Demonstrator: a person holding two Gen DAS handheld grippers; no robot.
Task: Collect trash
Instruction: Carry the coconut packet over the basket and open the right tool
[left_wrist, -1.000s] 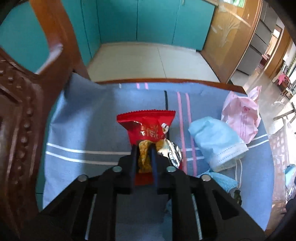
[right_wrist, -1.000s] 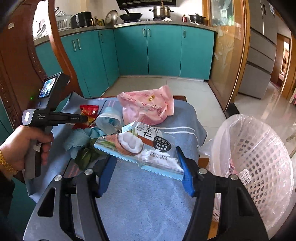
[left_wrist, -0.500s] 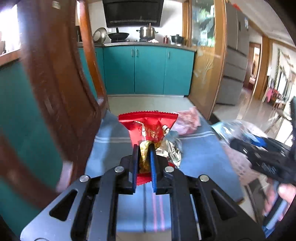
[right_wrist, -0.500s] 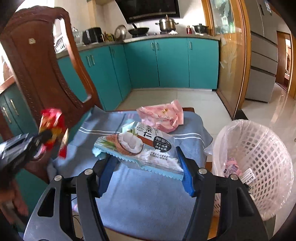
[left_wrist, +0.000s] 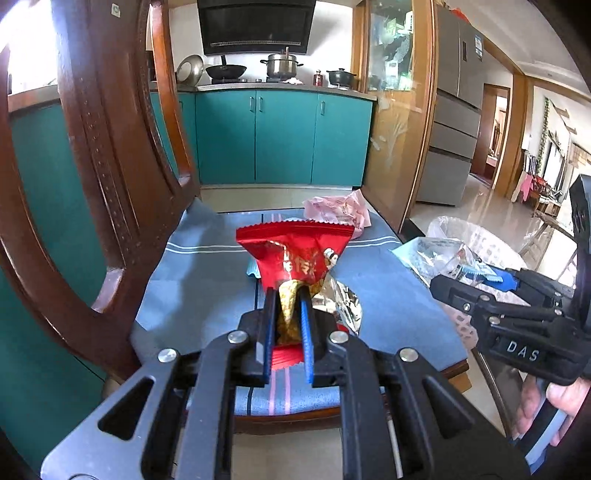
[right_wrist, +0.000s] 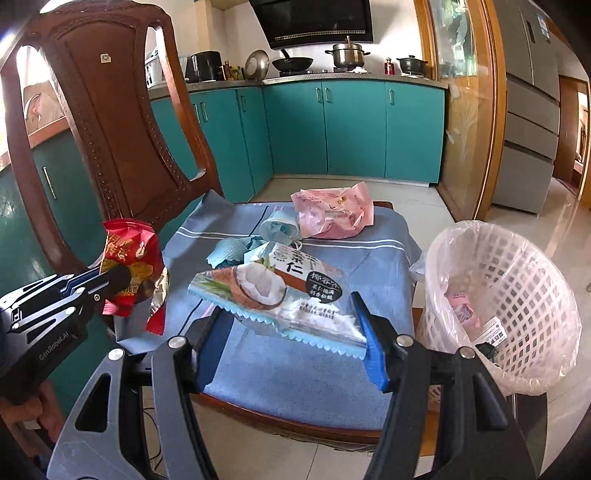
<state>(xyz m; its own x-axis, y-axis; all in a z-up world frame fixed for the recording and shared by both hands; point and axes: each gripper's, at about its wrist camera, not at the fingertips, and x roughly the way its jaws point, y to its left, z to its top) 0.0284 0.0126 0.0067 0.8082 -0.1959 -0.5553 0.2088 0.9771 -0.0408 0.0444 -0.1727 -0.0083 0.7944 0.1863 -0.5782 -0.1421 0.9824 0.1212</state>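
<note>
My left gripper (left_wrist: 289, 295) is shut on a red snack wrapper (left_wrist: 295, 254) and holds it in the air above the near edge of the chair seat; the wrapper also shows in the right wrist view (right_wrist: 129, 266). My right gripper (right_wrist: 291, 325) is shut on a coconut snack bag (right_wrist: 273, 291), held across its width above the seat. A white mesh trash basket (right_wrist: 517, 295) with a plastic liner stands on the floor right of the chair. A pink bag (right_wrist: 332, 214) and a blue face mask (right_wrist: 280, 225) lie on the seat.
The blue cloth (right_wrist: 314, 369) covers the wooden chair seat. The chair's carved back (right_wrist: 110, 110) rises at the left. Teal kitchen cabinets (right_wrist: 332, 129) stand behind. The basket holds a few small scraps. A teal crumpled scrap (right_wrist: 232, 251) lies by the mask.
Both grippers have lifted and pulled back from the seat with their wrappers. The left one rose from the cloth to a level view of the kitchen.
</note>
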